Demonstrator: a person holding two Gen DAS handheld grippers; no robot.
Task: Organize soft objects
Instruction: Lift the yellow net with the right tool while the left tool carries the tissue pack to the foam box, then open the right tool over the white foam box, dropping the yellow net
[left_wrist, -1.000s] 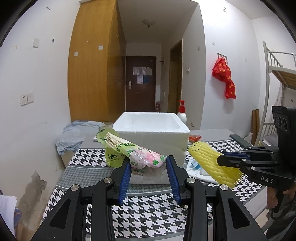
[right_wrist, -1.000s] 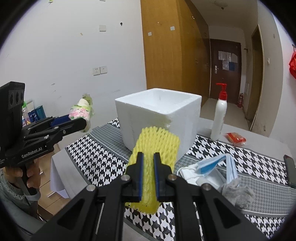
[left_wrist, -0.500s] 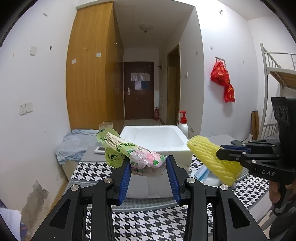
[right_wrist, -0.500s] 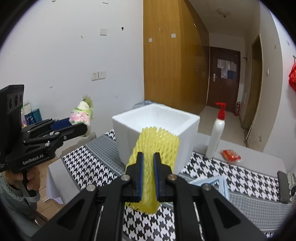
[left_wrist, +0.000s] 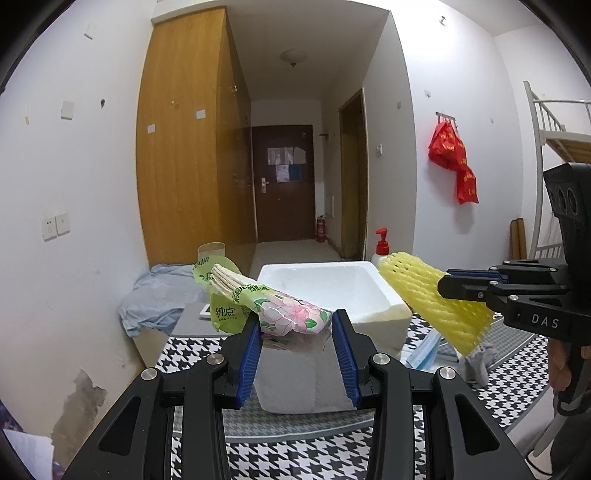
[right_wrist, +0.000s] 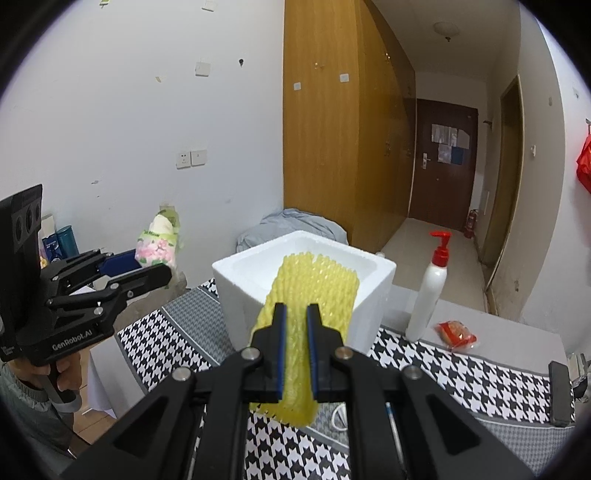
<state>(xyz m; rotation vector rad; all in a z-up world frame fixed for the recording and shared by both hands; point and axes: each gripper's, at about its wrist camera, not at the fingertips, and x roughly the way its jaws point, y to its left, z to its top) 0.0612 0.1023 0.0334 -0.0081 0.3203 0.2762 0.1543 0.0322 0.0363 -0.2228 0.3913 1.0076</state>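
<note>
My left gripper (left_wrist: 295, 325) is shut on a floral green tissue pack (left_wrist: 273, 310) and holds it in the air just before the near rim of the white foam box (left_wrist: 354, 288). The pack also shows in the right wrist view (right_wrist: 157, 245). My right gripper (right_wrist: 295, 317) is shut on a yellow foam net sleeve (right_wrist: 314, 280), held above the near side of the foam box (right_wrist: 236, 273); the sleeve also shows at the right of the left wrist view (left_wrist: 428, 295). The box interior that I can see looks bare.
The houndstooth tablecloth (right_wrist: 461, 369) carries a white pump bottle (right_wrist: 430, 291), a red packet (right_wrist: 456, 334), a blue face mask (left_wrist: 424, 354) and a grey cloth (left_wrist: 476, 362). A blue-grey bundle (left_wrist: 155, 295) lies behind the table at the left wall.
Both grippers have risen with their loads and moved closer to the box, so I now look down into its opening. Both grips are unchanged.
</note>
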